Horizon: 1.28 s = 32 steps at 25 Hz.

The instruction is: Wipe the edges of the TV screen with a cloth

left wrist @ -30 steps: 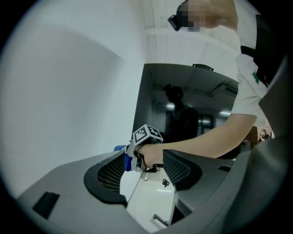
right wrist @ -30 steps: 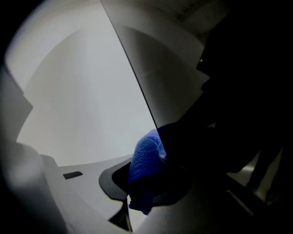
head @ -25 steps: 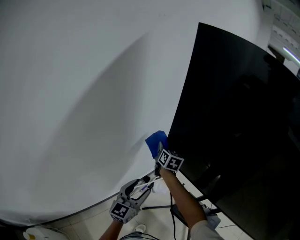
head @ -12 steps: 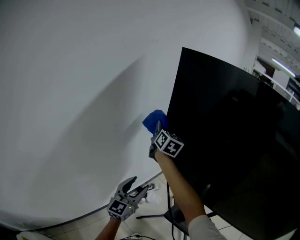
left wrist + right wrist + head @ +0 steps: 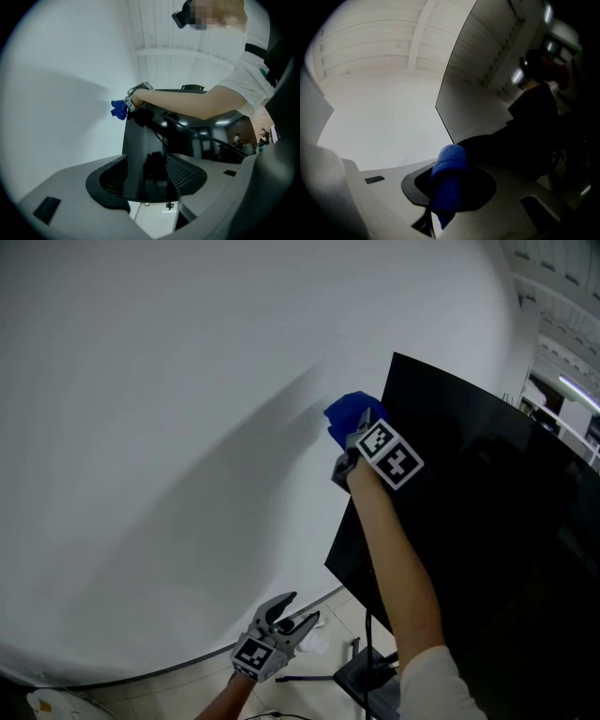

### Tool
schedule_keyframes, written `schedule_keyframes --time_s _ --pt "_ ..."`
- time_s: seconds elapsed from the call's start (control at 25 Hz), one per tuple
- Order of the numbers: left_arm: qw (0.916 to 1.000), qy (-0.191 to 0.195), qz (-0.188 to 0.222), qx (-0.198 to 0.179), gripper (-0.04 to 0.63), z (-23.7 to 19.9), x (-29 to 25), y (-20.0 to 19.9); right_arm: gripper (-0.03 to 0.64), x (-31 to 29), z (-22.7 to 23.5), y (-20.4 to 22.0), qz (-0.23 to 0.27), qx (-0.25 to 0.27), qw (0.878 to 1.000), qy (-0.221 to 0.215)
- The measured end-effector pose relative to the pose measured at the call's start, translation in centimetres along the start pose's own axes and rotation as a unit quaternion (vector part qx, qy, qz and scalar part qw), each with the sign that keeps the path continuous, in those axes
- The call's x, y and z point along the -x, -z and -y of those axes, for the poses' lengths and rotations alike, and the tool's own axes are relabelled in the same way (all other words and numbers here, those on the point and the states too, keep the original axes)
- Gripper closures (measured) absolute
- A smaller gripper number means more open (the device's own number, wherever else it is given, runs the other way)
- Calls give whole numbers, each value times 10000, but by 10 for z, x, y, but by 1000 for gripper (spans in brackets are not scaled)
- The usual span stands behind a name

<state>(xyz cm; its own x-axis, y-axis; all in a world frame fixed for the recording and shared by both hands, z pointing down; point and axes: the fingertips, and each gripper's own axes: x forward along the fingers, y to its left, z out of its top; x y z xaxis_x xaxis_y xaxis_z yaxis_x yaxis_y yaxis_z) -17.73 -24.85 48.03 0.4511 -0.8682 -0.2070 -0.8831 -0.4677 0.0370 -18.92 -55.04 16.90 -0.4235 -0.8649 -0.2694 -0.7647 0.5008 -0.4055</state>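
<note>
The black TV screen (image 5: 469,521) fills the right of the head view, its left edge running down from the top corner. My right gripper (image 5: 352,430) is shut on a blue cloth (image 5: 348,412) and holds it against that edge just below the top left corner. In the right gripper view the blue cloth (image 5: 449,178) is bunched between the jaws, with the TV screen's edge (image 5: 444,117) just beyond. My left gripper (image 5: 292,615) hangs low, open and holding nothing. Its own view looks up at the TV screen (image 5: 140,154) and the blue cloth (image 5: 118,109).
A plain white wall (image 5: 169,446) stands behind and left of the screen. A black stand with cables (image 5: 361,676) sits on the tiled floor below the screen. A person's forearm (image 5: 398,559) crosses the screen's lower left part.
My right gripper has carried the blue cloth up along the screen's left edge, from near the bottom to close under the top corner. The left gripper has stayed low and open.
</note>
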Motion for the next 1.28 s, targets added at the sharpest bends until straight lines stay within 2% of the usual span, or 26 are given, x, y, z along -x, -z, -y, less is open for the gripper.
schedule_keyframes --time_s 0.16,0.32,0.44,0.56,0.64,0.76,0.88,1.0,1.12,1.28 --pt "9997 197 12 -120 356 7 -1 -4 537 -23 -26 -52 165 357 9991 141" --pt "9998 188 111 5 356 16 1 -16 537 -35 -55 -112 482 587 9970 145" --pt "9992 324 192 110 356 27 -5 -19 535 -20 -59 -161 921 673 9933 199" --pt "9971 728 201 62 356 48 -11 -20 536 10 -45 -184 1168 469 9915 316" --pt "9946 1004 219 171 356 64 -16 -25 537 27 -32 -187 1181 258 9920 370" --pt "9886 1462 221 273 356 95 -32 -24 535 54 -19 -197 1249 314 9911 343" --pt "9787 2023 164 323 356 139 -48 -20 535 96 -1 -217 1361 544 9885 368" --pt "9652 2577 108 442 356 190 -61 -16 535 147 25 -240 1445 585 9870 396" --pt "9473 3142 80 621 356 242 -69 -13 537 207 49 -271 1718 661 9812 587" --pt "9190 3859 58 800 356 308 -75 -9 537 289 83 -331 2202 1165 9627 1057"
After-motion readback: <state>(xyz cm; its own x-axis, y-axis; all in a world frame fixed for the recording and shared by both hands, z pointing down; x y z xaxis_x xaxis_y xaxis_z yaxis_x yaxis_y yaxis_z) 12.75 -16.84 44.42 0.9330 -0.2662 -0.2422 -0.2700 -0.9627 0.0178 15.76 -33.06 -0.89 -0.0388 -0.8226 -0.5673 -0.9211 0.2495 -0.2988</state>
